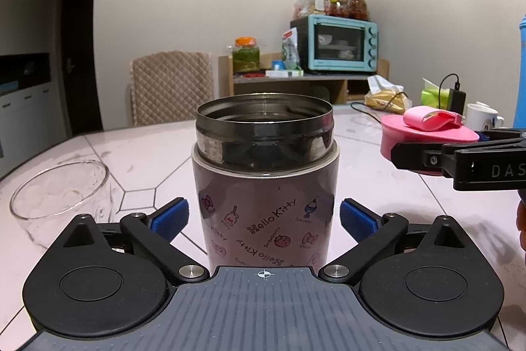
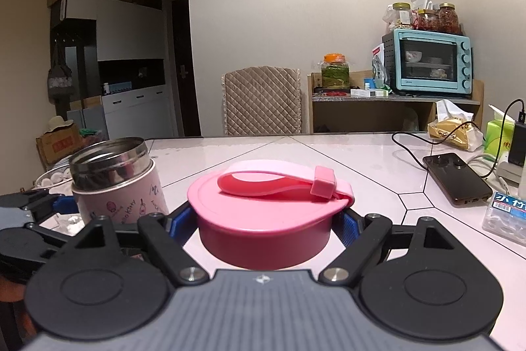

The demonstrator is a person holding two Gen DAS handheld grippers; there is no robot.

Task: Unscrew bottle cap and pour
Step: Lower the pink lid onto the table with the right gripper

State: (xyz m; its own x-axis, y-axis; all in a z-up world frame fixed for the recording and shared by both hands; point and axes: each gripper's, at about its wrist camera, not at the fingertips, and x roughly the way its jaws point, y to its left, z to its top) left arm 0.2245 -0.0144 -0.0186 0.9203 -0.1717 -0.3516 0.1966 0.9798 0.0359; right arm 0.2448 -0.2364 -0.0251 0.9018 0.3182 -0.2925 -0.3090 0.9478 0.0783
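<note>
A pink Hello Kitty bottle [image 1: 264, 213] with an uncapped steel mouth stands upright on the white table [image 1: 157, 160]. My left gripper [image 1: 264, 217] has its blue pads on both sides of the bottle's body and grips it. The bottle also shows in the right wrist view [image 2: 118, 186] at left. My right gripper [image 2: 263, 224] is shut on the pink cap [image 2: 266, 216], with its strap on top, held off to the bottle's right. The cap [image 1: 424, 130] and the right gripper [image 1: 437, 153] show at right in the left wrist view.
A clear glass bowl [image 1: 59, 189] stands left of the bottle. A phone [image 2: 457, 178] with a cable, a white mug [image 1: 481, 117], tissue packs [image 2: 498, 135] and a small box [image 2: 506, 214] lie at right. A chair [image 2: 263, 101] stands behind the table.
</note>
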